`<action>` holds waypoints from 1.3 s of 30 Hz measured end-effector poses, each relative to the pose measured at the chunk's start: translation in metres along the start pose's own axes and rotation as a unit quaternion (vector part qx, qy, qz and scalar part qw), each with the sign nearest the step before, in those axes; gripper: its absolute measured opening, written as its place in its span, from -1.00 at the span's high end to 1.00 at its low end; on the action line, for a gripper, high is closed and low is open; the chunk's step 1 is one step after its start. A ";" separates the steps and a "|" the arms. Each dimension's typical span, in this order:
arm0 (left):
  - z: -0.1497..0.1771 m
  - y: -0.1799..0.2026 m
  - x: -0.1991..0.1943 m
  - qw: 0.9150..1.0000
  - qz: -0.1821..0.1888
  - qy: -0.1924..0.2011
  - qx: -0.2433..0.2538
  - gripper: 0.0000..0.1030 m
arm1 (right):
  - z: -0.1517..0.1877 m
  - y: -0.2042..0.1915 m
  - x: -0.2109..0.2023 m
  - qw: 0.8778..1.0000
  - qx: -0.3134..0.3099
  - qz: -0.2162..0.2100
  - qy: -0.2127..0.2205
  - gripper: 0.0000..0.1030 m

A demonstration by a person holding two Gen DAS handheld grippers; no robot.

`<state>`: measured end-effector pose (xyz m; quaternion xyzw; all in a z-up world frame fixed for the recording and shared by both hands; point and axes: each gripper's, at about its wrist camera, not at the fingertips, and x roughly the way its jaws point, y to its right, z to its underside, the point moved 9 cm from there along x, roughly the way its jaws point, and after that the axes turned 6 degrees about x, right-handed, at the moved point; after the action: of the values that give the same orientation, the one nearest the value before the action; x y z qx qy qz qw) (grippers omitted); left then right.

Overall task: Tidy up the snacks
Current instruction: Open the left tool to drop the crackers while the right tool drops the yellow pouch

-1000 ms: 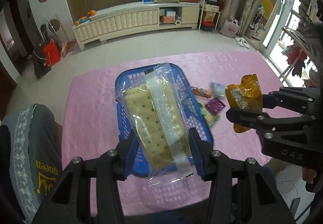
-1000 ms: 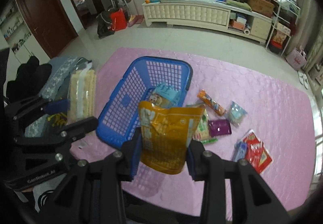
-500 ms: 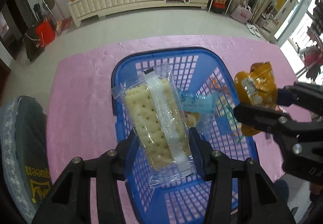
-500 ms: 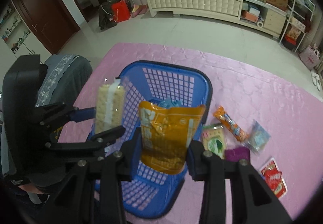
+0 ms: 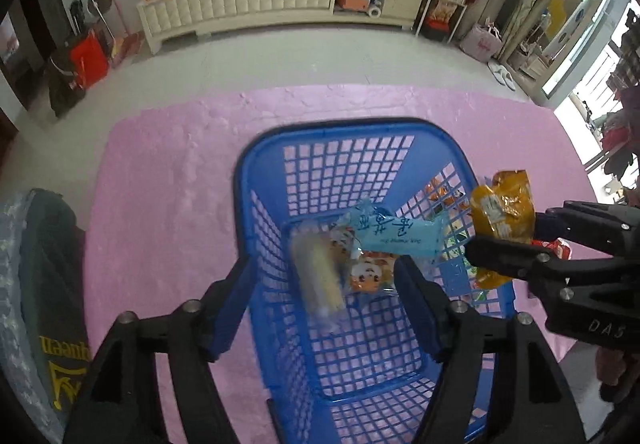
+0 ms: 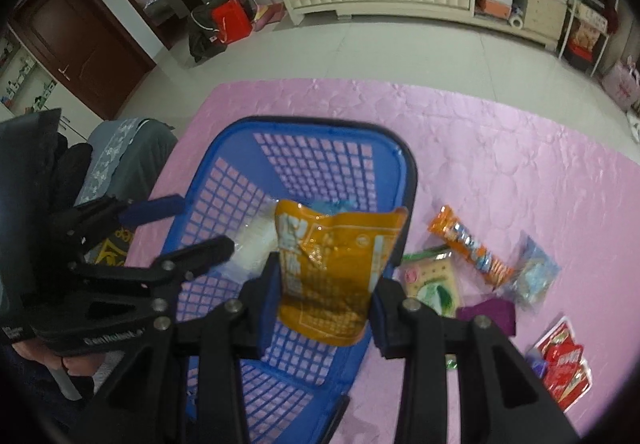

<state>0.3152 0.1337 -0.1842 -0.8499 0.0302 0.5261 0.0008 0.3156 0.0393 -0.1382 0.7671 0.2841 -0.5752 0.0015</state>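
Observation:
A blue plastic basket [image 5: 340, 124] [image 6: 320, 122] stands on the pink tablecloth. My left gripper [image 5: 324, 276] [image 6: 188, 228] hangs over it, its jaws opening. The clear cracker pack [image 5: 316, 276] [image 6: 252, 244] is a blur between the fingers, free of the pads and dropping into the basket. A light blue pack [image 5: 396, 234] and a cartoon-printed snack [image 5: 368, 276] lie inside. My right gripper [image 6: 326, 276] [image 5: 516, 236] is shut on an orange pouch [image 6: 328, 276] [image 5: 502, 220], which it holds over the basket's right rim.
Loose snacks lie on the cloth right of the basket: an orange stick pack [image 6: 470, 246], a green pack [image 6: 434, 280], a purple packet [image 6: 488, 318], a clear bluish bag [image 6: 532, 276], a red pack [image 6: 564, 368]. A grey-covered chair [image 5: 44, 284] stands at the left.
Both grippers came forward and down over the basket. The left jaws have spread and let go of the cracker pack, which is falling. The right gripper still holds the orange pouch.

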 end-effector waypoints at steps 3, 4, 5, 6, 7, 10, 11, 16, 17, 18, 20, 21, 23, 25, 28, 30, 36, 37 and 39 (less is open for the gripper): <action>0.004 -0.004 -0.015 1.000 -0.004 0.011 -0.001 -0.33 | 0.001 -0.004 -0.014 1.000 -0.001 0.005 0.011 0.16; 0.004 -0.009 -0.017 1.000 0.000 0.014 -0.005 -0.33 | 0.000 -0.005 -0.017 1.000 0.000 0.005 0.013 0.16; 0.007 -0.008 -0.023 1.000 0.005 0.017 -0.008 -0.33 | 0.000 -0.007 -0.018 1.000 0.001 0.006 0.014 0.16; 0.010 -0.009 -0.029 1.000 0.009 0.021 -0.010 -0.33 | 0.000 -0.009 -0.020 1.000 0.002 0.007 0.015 0.15; 0.014 -0.011 -0.034 1.000 0.010 0.024 -0.010 -0.33 | 0.001 -0.014 -0.023 1.000 0.002 0.007 0.016 0.15; 0.022 -0.022 -0.044 0.999 0.008 0.031 -0.011 -0.33 | -0.002 -0.024 -0.025 1.000 -0.004 0.010 0.021 0.15; 0.025 -0.026 -0.049 0.999 0.007 0.035 -0.013 -0.33 | -0.002 -0.031 -0.025 1.000 -0.009 0.011 0.021 0.15; 0.031 -0.054 -0.058 0.997 0.004 0.059 -0.049 -0.33 | -0.005 -0.052 -0.010 0.999 -0.025 0.014 0.016 0.15; 0.031 -0.059 -0.058 0.997 0.006 0.061 -0.055 -0.33 | -0.007 -0.058 -0.004 0.999 -0.029 0.014 0.013 0.15; 0.032 -0.063 -0.057 0.996 0.009 0.062 -0.062 -0.33 | -0.008 -0.062 0.000 0.999 -0.031 0.015 0.010 0.15; 0.035 -0.071 -0.055 0.995 0.013 0.063 -0.071 -0.33 | -0.012 -0.068 0.011 0.999 -0.036 0.019 0.005 0.15; 0.036 -0.075 -0.053 0.995 0.013 0.064 -0.074 -0.33 | -0.013 -0.069 0.015 0.999 -0.039 0.021 0.004 0.15; 0.037 -0.080 -0.049 0.995 0.011 0.064 -0.078 -0.33 | -0.018 -0.072 0.027 0.999 -0.042 0.027 -0.001 0.15; 0.039 -0.084 -0.043 0.995 0.007 0.065 -0.079 -0.33 | -0.021 -0.073 0.039 0.999 -0.039 0.034 -0.007 0.15; 0.040 -0.085 -0.034 0.995 0.005 0.062 -0.079 -0.33 | -0.026 -0.073 0.055 0.999 -0.032 0.034 -0.013 0.15; 0.041 -0.088 -0.032 0.994 0.011 0.064 -0.086 -0.33 | -0.028 -0.073 0.062 0.998 -0.037 0.042 -0.015 0.15; 0.040 -0.094 -0.024 0.993 0.014 0.069 -0.098 -0.33 | -0.030 -0.071 0.089 0.997 -0.035 0.043 -0.046 -0.12; 0.040 -0.093 -0.023 0.993 0.014 0.069 -0.099 -0.33 | -0.030 -0.069 0.090 0.997 -0.034 0.051 -0.044 -0.18; 0.042 -0.091 -0.022 0.993 0.014 0.066 -0.098 -0.33 | -0.030 -0.066 0.089 0.997 -0.033 0.065 -0.034 -0.42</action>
<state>0.2725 0.2271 -0.1864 -0.8785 -0.0097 0.4688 -0.0913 0.3292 0.1437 -0.1854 0.7635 0.2522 -0.5898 0.0743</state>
